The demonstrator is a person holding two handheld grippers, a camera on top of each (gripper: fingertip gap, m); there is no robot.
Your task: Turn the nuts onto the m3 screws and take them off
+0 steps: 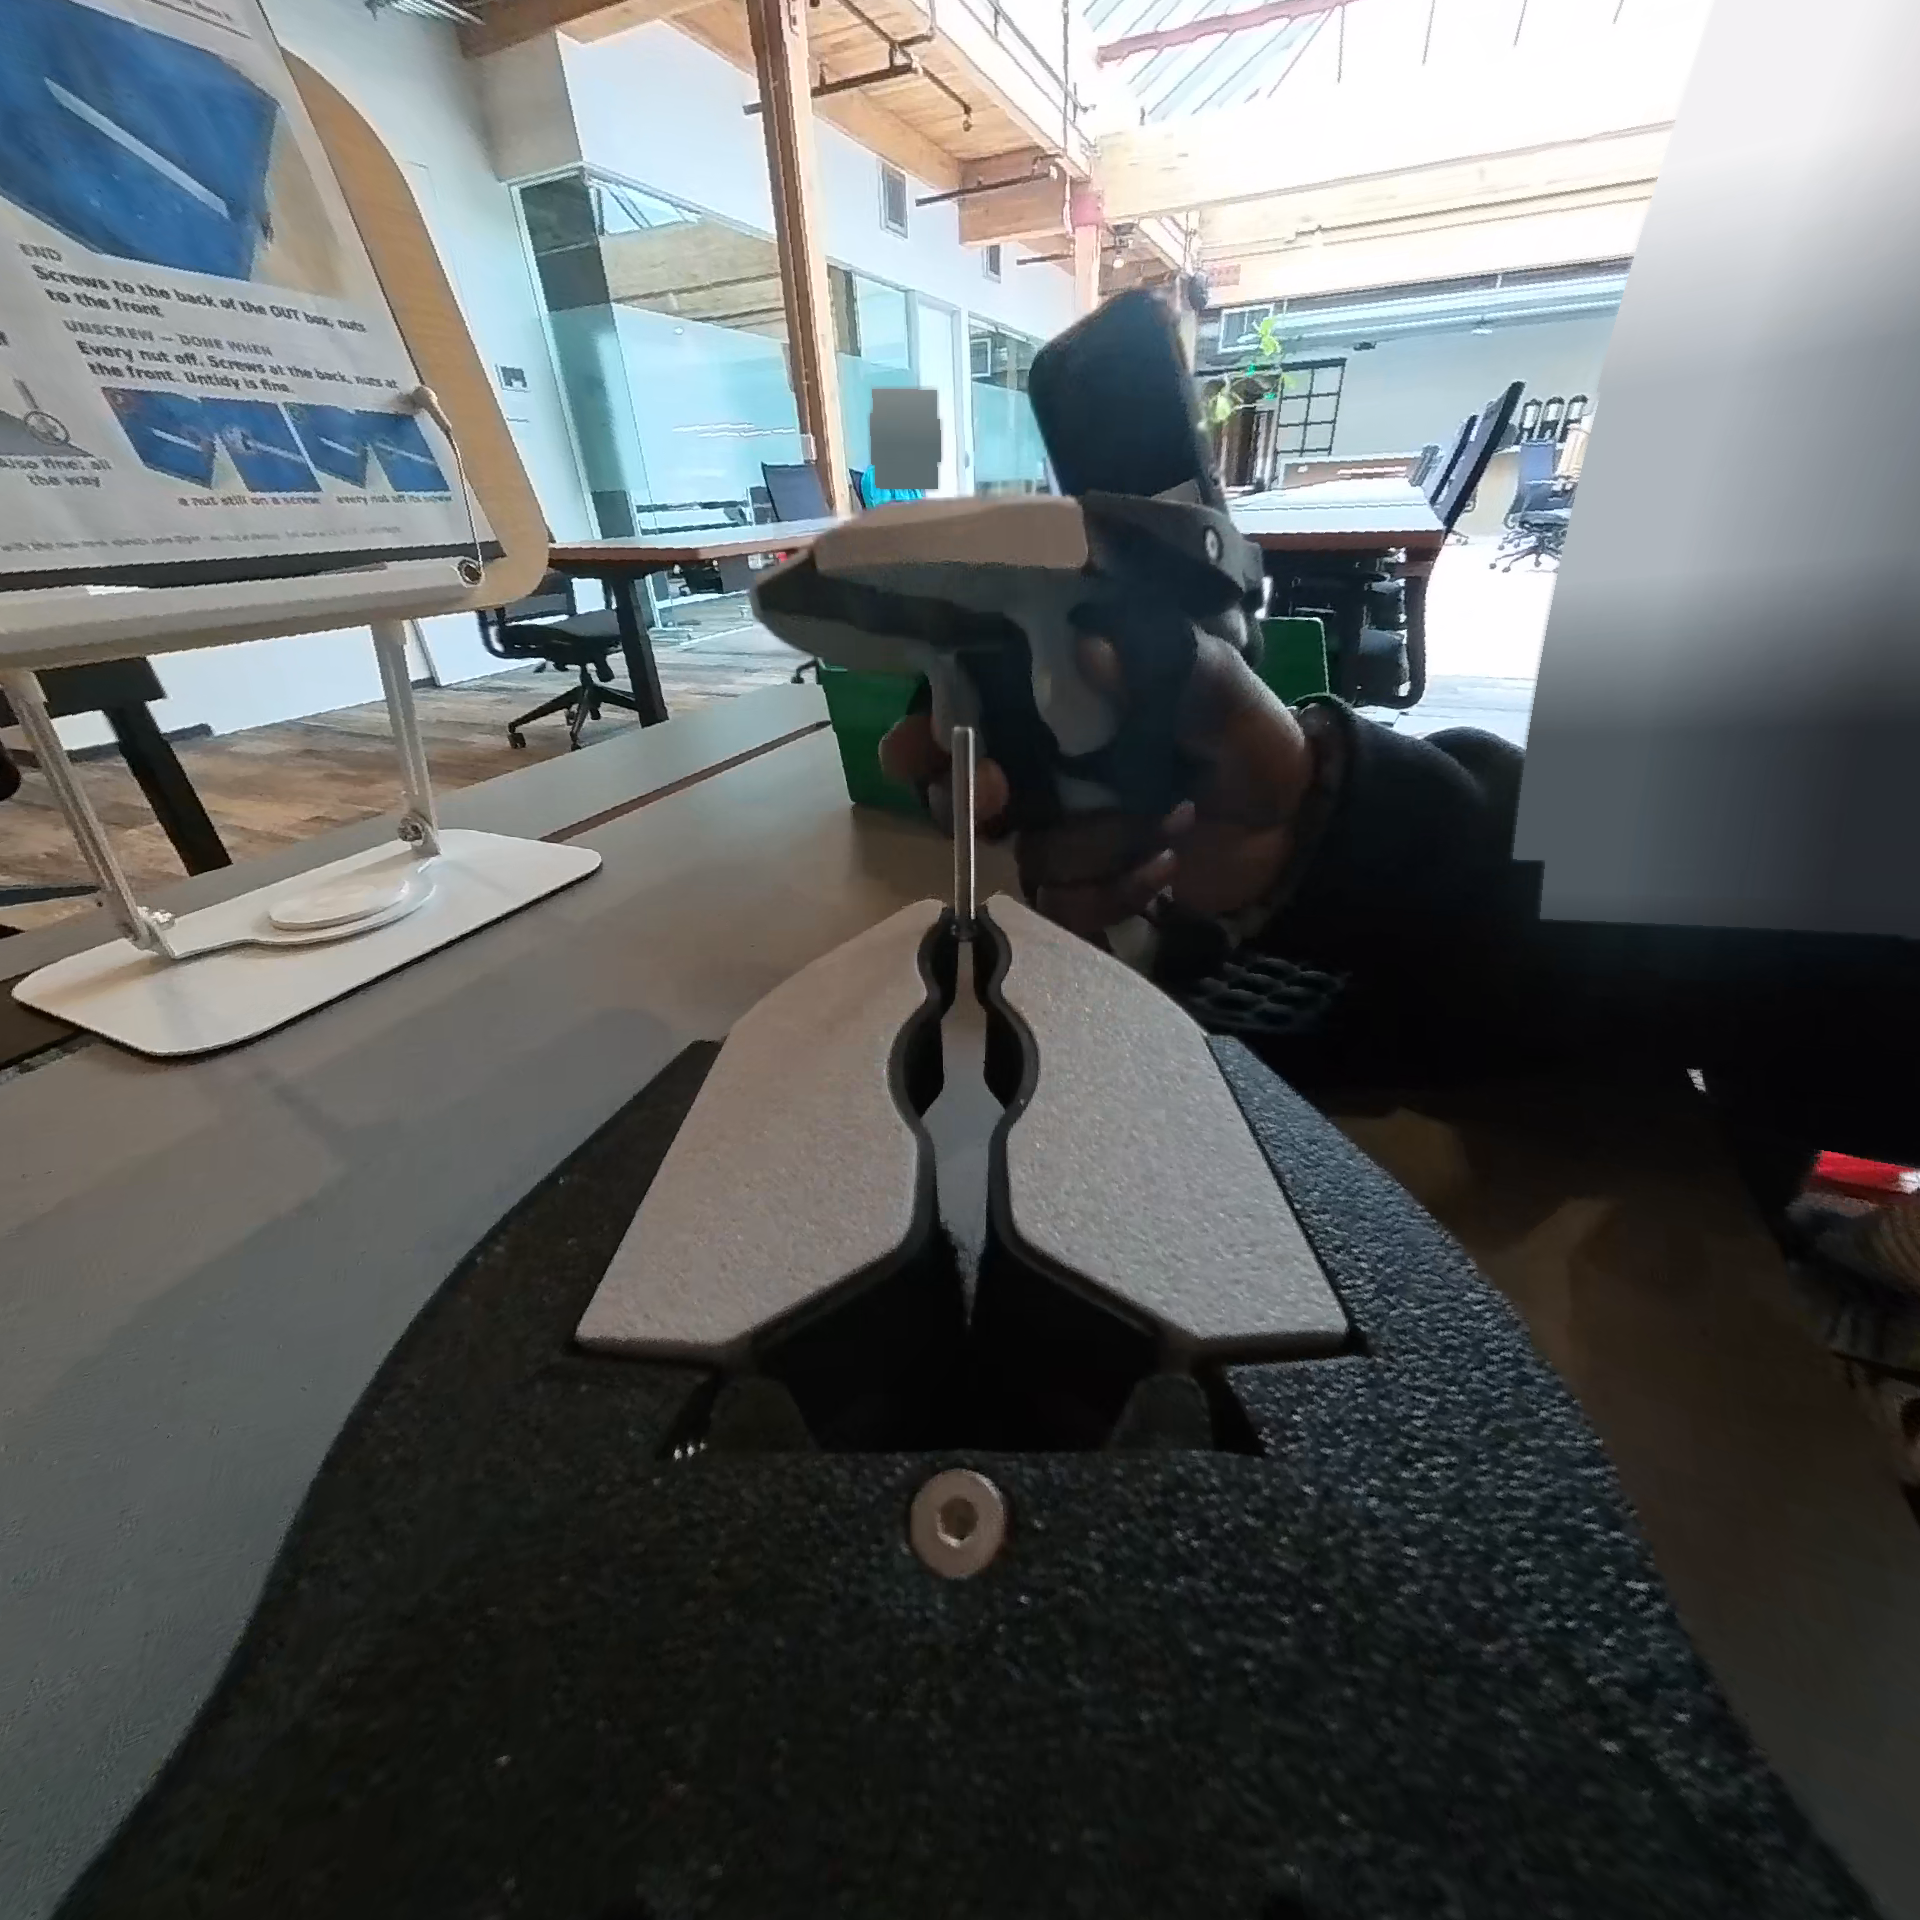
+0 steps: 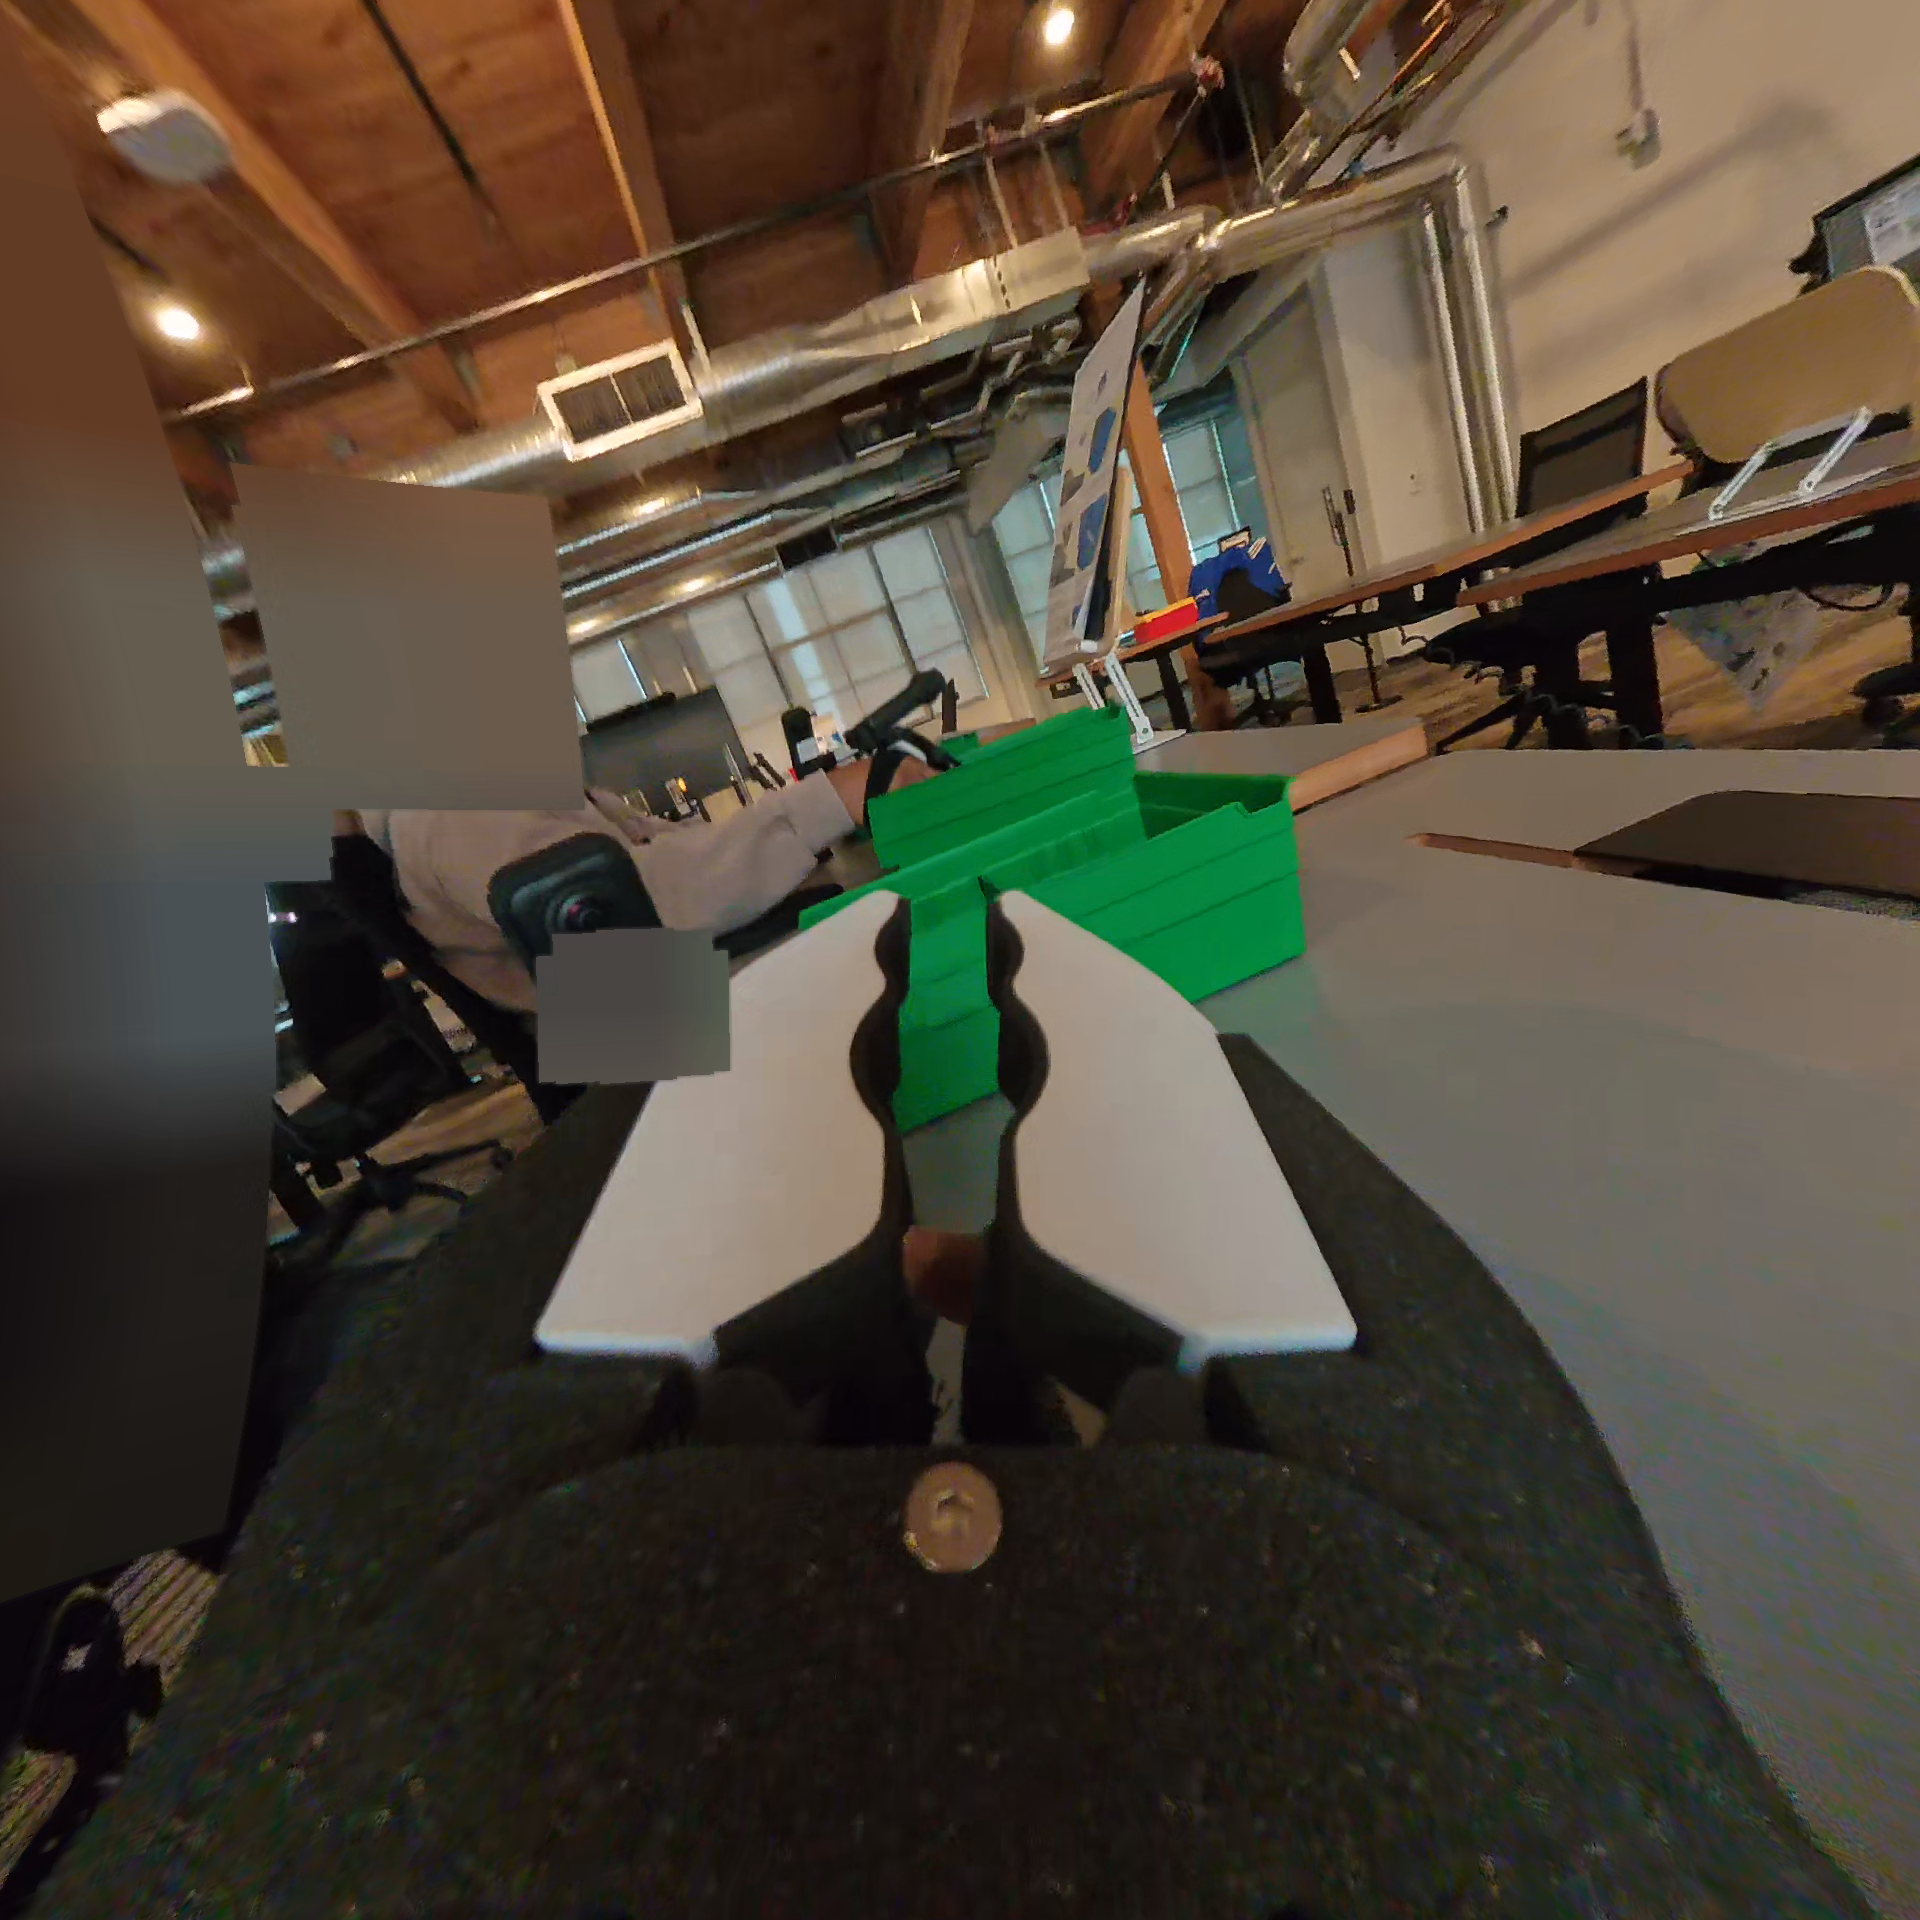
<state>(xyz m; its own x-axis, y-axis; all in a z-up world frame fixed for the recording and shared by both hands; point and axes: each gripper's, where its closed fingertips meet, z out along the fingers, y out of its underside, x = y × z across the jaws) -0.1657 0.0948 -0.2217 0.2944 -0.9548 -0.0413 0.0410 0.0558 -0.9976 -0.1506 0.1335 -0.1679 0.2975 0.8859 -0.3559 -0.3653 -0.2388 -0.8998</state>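
Left gripper (image 1: 964,928): its grey fingers (image 1: 821,1132) are drawn together at the tips, jaws clamped on the lower end of a thin metal screw (image 1: 964,831).
Screw: it stands nearly upright, rising out of the fingertips; its upper end lies in front of the other gripper. Whether a nut sits on it cannot be told.
Right gripper, seen from the left wrist view (image 1: 935,613): it is held above and beyond the screw, turned sideways, with a person's hand (image 1: 1226,769) in a dark sleeve around its handle. A black camera block stands on top of it.
Right gripper, own view (image 2: 948,914): its white fingers (image 2: 758,1122) stand apart with an open gap between them; nothing is pressed between them, and through the gap show the green bins.
Green bins (image 2: 1164,914): several open plastic bins sit together on the desk (image 2: 1558,1091), ahead of the right gripper. Their contents are hidden from this angle.
Document stand (image 1: 312,914): a white stand with a flat base sits on the desk to the left, carrying a printed instruction sheet (image 1: 208,312) with blue photographs.
Surroundings: an open office with wooden ceiling beams, glass partitions, other desks and black office chairs.
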